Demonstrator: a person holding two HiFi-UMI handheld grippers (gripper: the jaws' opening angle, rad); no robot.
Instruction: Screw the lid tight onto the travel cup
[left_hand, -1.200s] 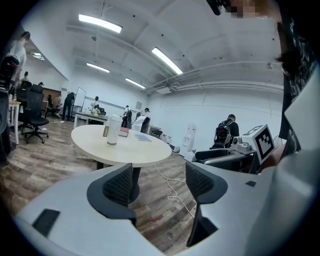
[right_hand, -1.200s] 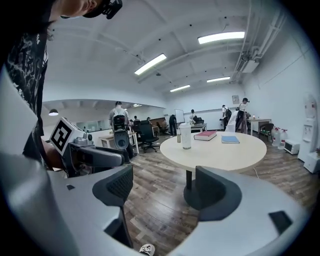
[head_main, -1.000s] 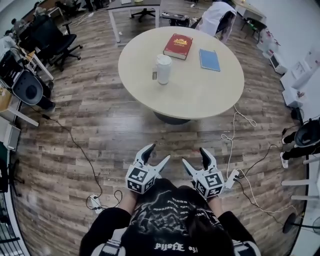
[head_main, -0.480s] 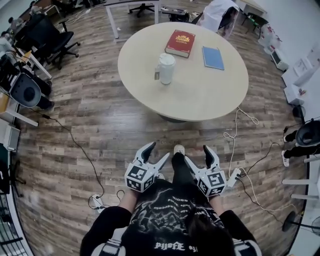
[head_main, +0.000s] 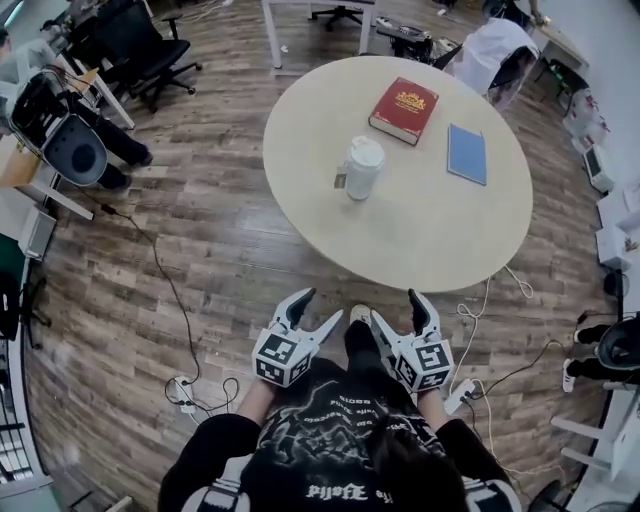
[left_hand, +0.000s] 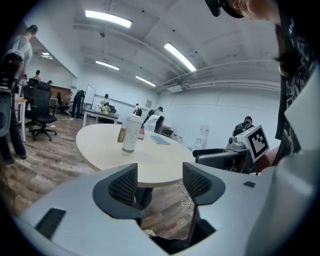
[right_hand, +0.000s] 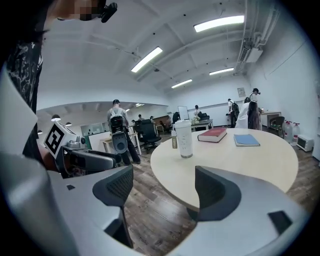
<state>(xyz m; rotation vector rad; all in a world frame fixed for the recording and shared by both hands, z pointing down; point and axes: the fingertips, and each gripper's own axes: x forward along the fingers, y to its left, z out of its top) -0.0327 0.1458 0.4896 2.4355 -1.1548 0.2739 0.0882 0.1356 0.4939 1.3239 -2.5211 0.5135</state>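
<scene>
The cup (head_main: 362, 167) stands upright on the round table (head_main: 420, 240) with its lid (head_main: 366, 150) on top. A small tan tag (head_main: 341, 180) hangs at its side, its print too small to read. Near it lie a red book (head_main: 404, 110) with illegible gold cover lettering and a plain blue book (head_main: 467, 154). The left gripper (head_main: 320, 303) and right gripper (head_main: 397, 305) hang short of the table's near edge, well apart from the cup. Both gape wide with nothing between the jaws, and the left's jaws have just been closing slightly.

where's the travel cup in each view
Head view: travel cup above centre, on the table's left side.
Left gripper view: travel cup left of centre, mid-height.
Right gripper view: travel cup just right of centre.
Landmark: blue notebook lies right of it in every view.
</scene>
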